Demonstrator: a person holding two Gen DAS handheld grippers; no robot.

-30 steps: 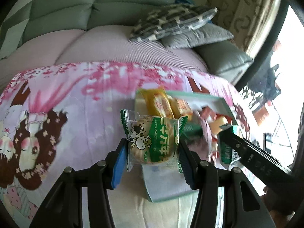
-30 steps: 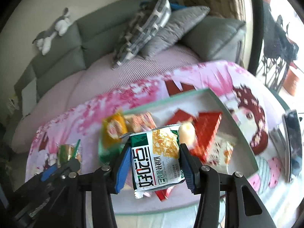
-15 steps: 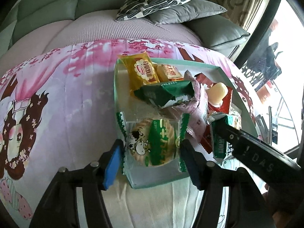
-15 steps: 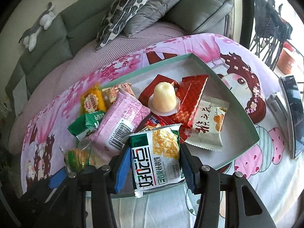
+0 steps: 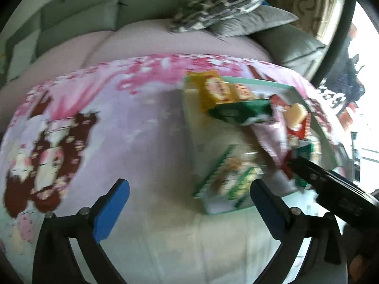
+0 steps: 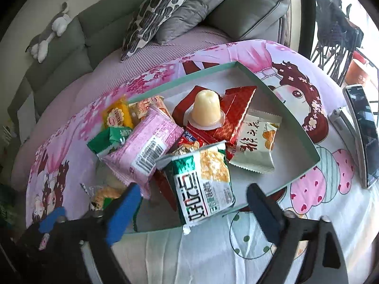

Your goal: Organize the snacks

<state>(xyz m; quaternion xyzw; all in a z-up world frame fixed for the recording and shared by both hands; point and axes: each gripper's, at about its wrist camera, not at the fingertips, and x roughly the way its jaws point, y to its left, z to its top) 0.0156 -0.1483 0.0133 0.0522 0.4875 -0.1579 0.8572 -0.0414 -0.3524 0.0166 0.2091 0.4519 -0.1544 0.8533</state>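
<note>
A teal-rimmed tray [image 6: 279, 99] on the cartoon tablecloth holds several snack packs. My right gripper [image 6: 193, 190] hangs over its near edge, its jaws opening wide. A green-and-white snack bag [image 6: 203, 182] lies in the tray between the fingers, and neither pad touches it. In the blurred left wrist view my left gripper [image 5: 189, 187] is also opening, with nothing in its grip. The green cookie pack [image 5: 233, 177] lies in the tray's [image 5: 260, 81] near left corner, just ahead of the right-hand finger [image 5: 263, 196].
Also in the tray are a pink pack [image 6: 144, 151], a jelly cup [image 6: 206, 107], red packs [image 6: 236, 108], a white pack [image 6: 257, 146] and a yellow pack [image 6: 117, 114]. A phone [image 6: 362, 132] lies to the tray's right. A sofa with cushions [image 6: 154, 11] stands behind.
Both grippers have spread wide and let go. The cookie pack and the green-and-white bag now lie in the tray. Both grippers have sunk closer to the table.
</note>
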